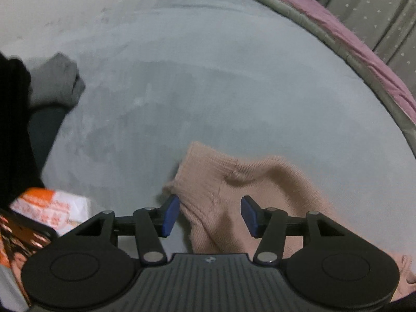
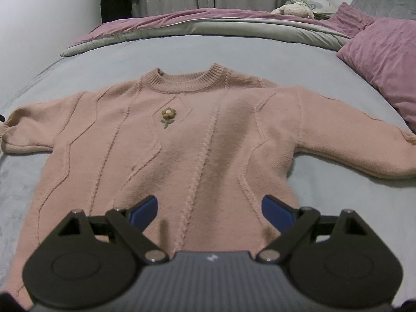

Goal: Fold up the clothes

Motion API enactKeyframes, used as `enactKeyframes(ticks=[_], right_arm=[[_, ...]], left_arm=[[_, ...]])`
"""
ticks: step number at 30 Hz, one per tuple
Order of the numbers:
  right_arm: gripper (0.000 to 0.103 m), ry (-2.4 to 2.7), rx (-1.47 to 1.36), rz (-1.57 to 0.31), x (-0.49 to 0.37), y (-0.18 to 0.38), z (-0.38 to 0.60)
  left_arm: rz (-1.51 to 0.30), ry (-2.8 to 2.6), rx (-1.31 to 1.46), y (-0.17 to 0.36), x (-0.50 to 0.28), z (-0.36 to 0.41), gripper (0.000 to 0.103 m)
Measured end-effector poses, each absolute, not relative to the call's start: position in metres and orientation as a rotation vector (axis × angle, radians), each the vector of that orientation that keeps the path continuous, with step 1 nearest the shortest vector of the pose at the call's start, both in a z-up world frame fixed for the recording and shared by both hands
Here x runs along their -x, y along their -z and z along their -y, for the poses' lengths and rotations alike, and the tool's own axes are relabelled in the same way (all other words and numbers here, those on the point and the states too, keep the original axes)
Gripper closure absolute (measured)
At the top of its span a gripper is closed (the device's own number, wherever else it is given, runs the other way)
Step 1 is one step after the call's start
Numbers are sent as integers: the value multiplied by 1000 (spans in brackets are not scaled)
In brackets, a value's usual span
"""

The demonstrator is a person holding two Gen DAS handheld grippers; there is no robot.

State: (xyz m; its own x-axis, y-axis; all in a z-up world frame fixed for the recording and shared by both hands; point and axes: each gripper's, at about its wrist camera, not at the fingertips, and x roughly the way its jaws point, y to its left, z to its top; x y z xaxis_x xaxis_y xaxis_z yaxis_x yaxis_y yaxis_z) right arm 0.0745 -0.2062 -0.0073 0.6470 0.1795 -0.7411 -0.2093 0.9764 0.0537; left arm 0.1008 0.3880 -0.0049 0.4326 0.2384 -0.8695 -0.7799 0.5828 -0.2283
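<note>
**A:** Where is the garment lying right now?

**B:** The pink sweater (image 2: 197, 140) is lying face up and spread flat on the grey-blue bed sheet (image 2: 85, 59), collar at the far side, hem at the near side, both sleeves reaching out left and right. A small knitted flower (image 2: 168, 115) is sitting just below the collar. A mauve quilt (image 2: 166, 22) and a mauve pillow (image 2: 384, 59) are lying well apart from it, at the far edge and far right.

**A:** And the two tools?

**B:** The right gripper (image 2: 209, 212) is hovering over the hem with its jaws spread wide, nothing between the pads. The left gripper (image 1: 210, 214) is standing partly spread over the ribbed sleeve cuff (image 1: 205, 176); the cuff is lying between its blue pads (image 1: 170, 214), though neither pad seems to be pressing on it. That view is blurred, so I am hedging on whether the left pad is brushing the knit.

**A:** Which step is this, then?

**B:** I am judging it as the very start of folding: the sweater is laid out and no fold is showing yet. The left sleeve looks like the first thing to be dealt with.

**A:** What is the next move calling for?

**B:** Probably closing on the cuff and carrying the sleeve across the chest, keeping the body from dragging along.
</note>
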Motion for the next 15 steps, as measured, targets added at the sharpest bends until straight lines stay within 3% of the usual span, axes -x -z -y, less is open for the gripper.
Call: enactKeyframes(ticks=[3,4,5,15], right_arm=[[12,-223,40,-839,-74,7,206],[12,-223,39,-839,-74,7,206],[12,-224,38,-839,-74,7,206],[12,-233,28,-839,-77,6,204]], left_arm=[[-930,-690,768,28,-99,-387,56],[-936,-683,782,34,-98,-385,66],[-942,-672,779,38,-98,-382,91],[-881,-812,665,18,-82,-354,90]])
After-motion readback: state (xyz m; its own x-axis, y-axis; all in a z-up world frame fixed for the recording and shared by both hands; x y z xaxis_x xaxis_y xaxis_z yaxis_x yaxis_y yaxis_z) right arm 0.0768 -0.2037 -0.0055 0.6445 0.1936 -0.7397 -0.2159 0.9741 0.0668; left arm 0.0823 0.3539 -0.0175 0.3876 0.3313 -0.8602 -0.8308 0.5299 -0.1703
